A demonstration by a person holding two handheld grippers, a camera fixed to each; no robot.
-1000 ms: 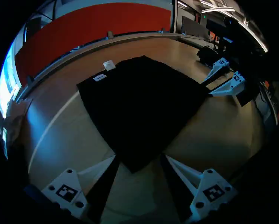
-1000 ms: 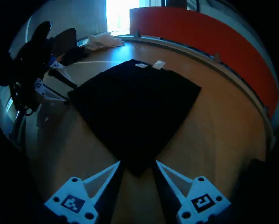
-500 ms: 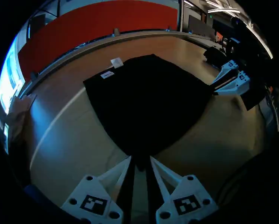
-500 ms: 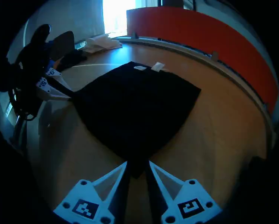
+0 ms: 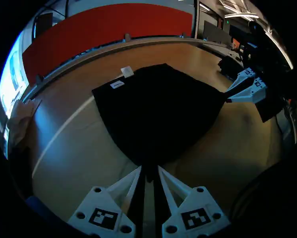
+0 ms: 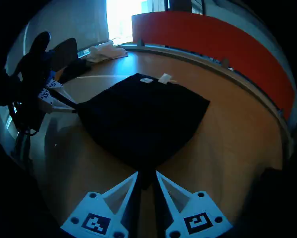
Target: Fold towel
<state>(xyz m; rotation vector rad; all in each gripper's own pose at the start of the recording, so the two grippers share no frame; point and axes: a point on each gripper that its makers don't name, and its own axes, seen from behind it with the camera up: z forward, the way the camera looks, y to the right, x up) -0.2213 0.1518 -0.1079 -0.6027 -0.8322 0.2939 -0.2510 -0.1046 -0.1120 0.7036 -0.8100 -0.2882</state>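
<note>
A black towel (image 5: 160, 107) lies spread on a wooden table (image 5: 69, 139), with two white tags (image 5: 117, 84) at its far edge. My left gripper (image 5: 148, 174) is shut on the towel's near corner. Off to the right in the left gripper view, my right gripper (image 5: 228, 95) pinches another corner. The right gripper view shows the same towel (image 6: 144, 115) with my right gripper (image 6: 147, 178) shut on its near corner. There my left gripper (image 6: 74, 109), held by a hand, grips the towel's left corner. The edges between the held corners are drawn taut.
A red partition (image 5: 108, 27) runs along the table's far edge (image 5: 108, 49). A pile of pale cloth (image 6: 107, 49) lies near the window, and a dark object (image 6: 75, 65) sits on the table behind my left gripper. Bare wood (image 6: 236, 131) surrounds the towel.
Both grippers went from open around the towel's corners to shut on them. The towel's corners have since been drawn slightly toward the grippers.
</note>
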